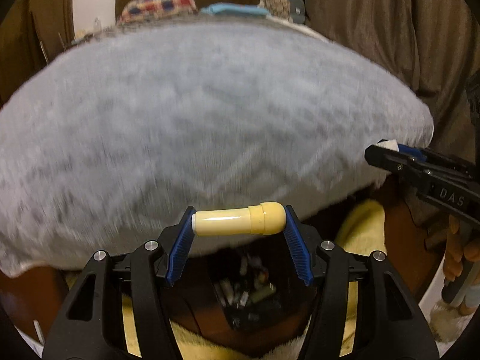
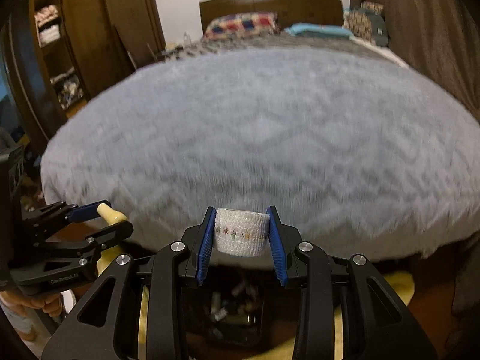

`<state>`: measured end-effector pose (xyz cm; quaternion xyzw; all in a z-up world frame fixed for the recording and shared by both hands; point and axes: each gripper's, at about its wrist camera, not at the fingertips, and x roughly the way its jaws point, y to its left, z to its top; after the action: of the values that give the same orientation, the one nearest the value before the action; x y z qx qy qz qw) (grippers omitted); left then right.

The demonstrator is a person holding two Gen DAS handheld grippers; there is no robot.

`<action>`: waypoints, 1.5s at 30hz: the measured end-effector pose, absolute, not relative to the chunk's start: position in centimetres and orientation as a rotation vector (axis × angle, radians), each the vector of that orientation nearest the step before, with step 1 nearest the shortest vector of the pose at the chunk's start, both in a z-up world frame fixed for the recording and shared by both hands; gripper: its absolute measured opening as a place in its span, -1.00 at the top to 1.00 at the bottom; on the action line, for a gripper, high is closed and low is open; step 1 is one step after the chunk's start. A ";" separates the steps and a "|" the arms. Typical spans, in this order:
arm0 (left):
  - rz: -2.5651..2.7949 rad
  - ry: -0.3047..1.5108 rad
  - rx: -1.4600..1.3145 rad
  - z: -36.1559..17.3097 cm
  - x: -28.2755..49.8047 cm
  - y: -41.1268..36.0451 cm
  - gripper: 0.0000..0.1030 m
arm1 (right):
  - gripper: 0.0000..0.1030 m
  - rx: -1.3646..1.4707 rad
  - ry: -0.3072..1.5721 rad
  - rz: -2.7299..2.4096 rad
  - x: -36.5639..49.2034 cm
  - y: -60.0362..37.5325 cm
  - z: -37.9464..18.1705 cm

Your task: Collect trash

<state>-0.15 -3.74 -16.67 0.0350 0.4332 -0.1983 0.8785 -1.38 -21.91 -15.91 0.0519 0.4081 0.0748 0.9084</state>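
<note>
Drop-off step: my left hand-held gripper pinches yellow tube, right hand-held gripper pinches bandage roll; next, I release over bin, lower centre.

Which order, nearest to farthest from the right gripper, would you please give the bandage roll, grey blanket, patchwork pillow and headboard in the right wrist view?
1. Bandage roll, gripped between the right gripper fingers.
2. Grey blanket, spread just ahead.
3. Patchwork pillow, far end, left of centre.
4. Headboard, behind the pillow, against the wall.

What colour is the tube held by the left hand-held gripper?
Pale yellow tube, with a slightly deeper yellow cap; clearest in the left wrist view.
</note>
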 end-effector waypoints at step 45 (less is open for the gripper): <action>-0.379 1.228 0.071 -31.5 0.1 -3.0 -0.55 | -0.28 0.242 1.150 0.170 0.9 -22.7 -29.2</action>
<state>0.14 -3.04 -31.51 0.0330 0.5727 -0.1769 0.7998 0.91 -22.67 -29.20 0.1139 0.5417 0.0802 0.8289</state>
